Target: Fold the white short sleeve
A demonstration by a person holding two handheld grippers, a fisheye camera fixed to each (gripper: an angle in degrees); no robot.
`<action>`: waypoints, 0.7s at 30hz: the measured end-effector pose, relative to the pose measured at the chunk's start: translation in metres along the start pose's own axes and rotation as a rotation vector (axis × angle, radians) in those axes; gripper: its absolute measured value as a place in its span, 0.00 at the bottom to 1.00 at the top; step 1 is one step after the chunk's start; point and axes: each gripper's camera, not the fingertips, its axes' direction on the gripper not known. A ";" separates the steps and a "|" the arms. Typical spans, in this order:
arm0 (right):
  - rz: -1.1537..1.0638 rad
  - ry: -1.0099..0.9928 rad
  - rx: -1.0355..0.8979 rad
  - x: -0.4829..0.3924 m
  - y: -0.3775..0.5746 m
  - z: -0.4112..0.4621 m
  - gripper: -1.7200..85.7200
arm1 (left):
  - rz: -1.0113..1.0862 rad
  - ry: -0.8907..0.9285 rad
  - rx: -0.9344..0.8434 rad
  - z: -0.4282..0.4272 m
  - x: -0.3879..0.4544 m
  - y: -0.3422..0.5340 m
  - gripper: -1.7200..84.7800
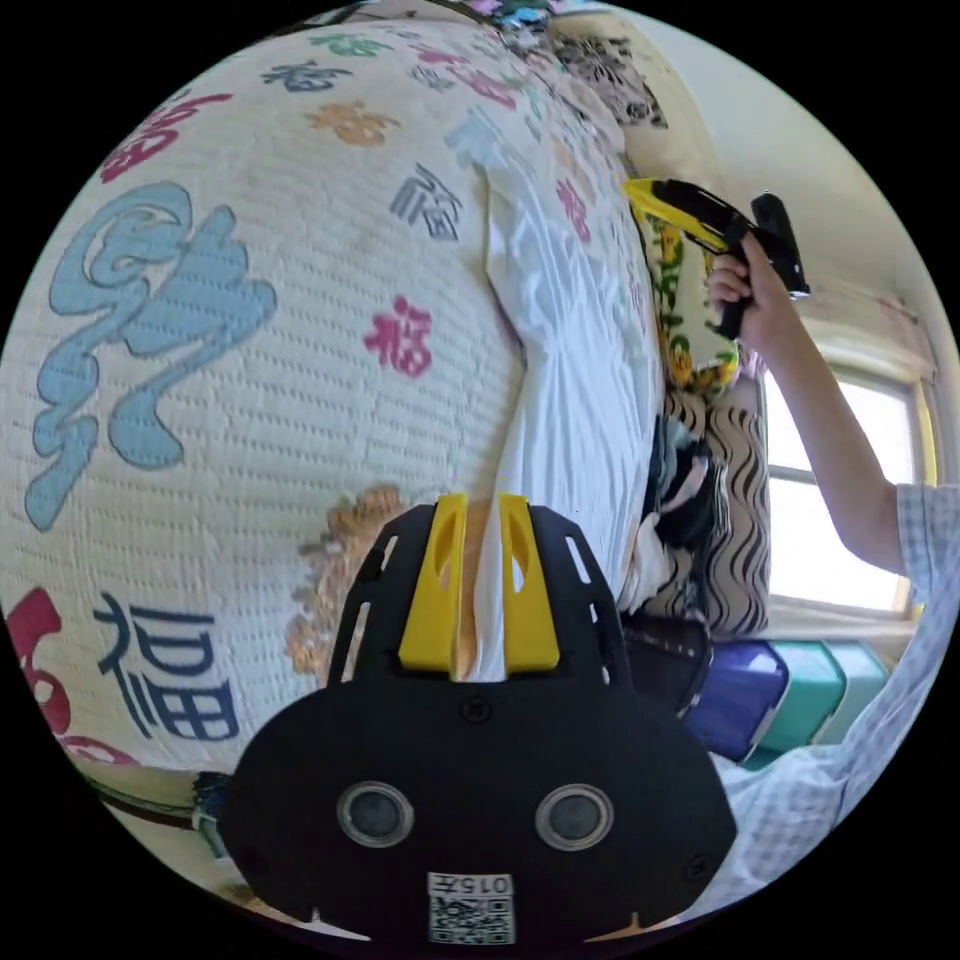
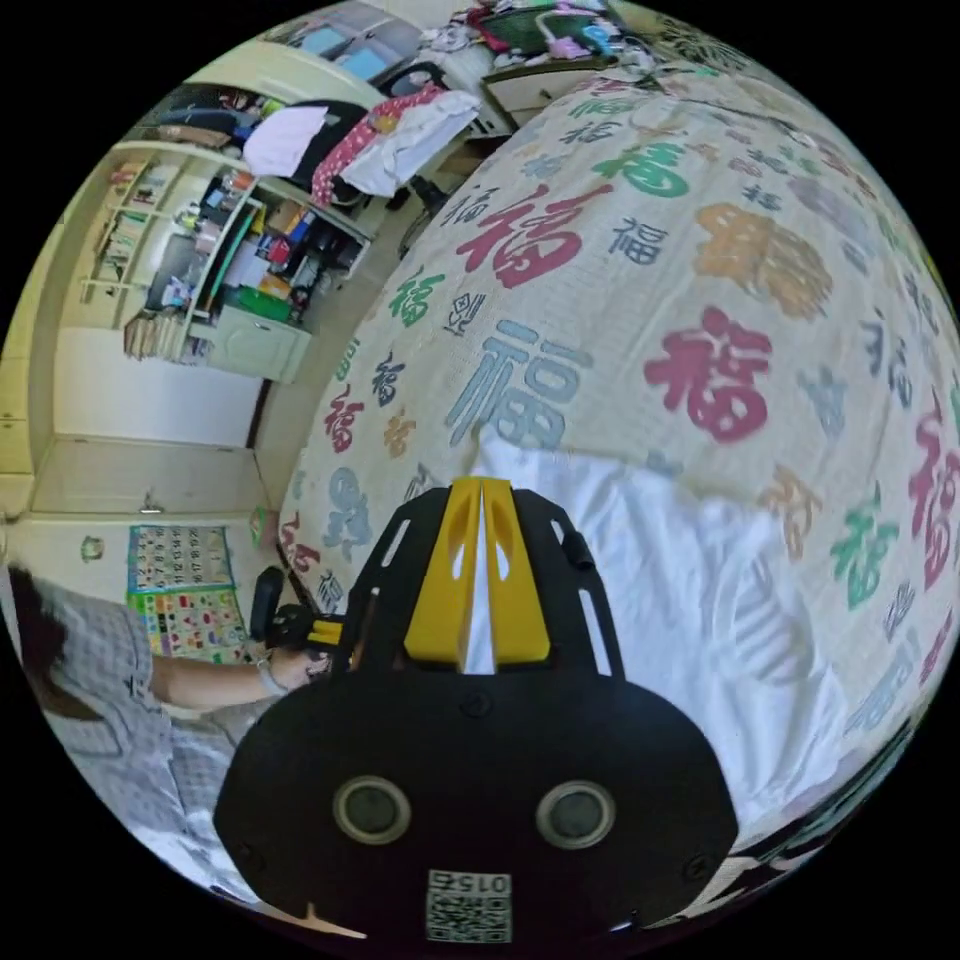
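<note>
On the bed point(image 1: 250, 420), over a character-printed quilt point(image 2: 640, 300) | white short sleeve point(image 1: 570, 400) is spread flat | left gripper point(image 1: 480, 590): jaws narrowed, white cloth pinched between them | right gripper point(image 2: 482, 590): jaws nearly closed, the garment's edge clamped | right gripper is also seen in the left gripper view, held in a hand point(image 1: 750, 295) beyond the shirt

Shirt point(image 2: 690, 610) on bedspread point(image 1: 250, 400); left tool point(image 1: 480, 590), right tool point(image 2: 483, 590) at opposite edges.

Two tong-mounted fisheyes, close over the bed

Left view faces the window at 3 o'clock; right faces shelves at 10 o'clock; both share the cream character-printed quilted bedspread point(image 1: 270, 420) point(image 2: 640, 300).
</note>
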 end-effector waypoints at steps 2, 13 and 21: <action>0.050 -0.079 0.044 0.006 0.071 -0.018 0.01 | 0.045 -0.035 -0.068 0.004 0.010 0.010 0.08; 0.744 0.442 -0.229 0.016 0.352 0.011 0.01 | 0.370 -0.474 -0.341 0.043 0.096 0.025 0.07; 0.646 0.577 -0.331 0.010 0.366 0.074 0.01 | 0.424 -0.670 -0.359 0.051 0.138 0.021 0.06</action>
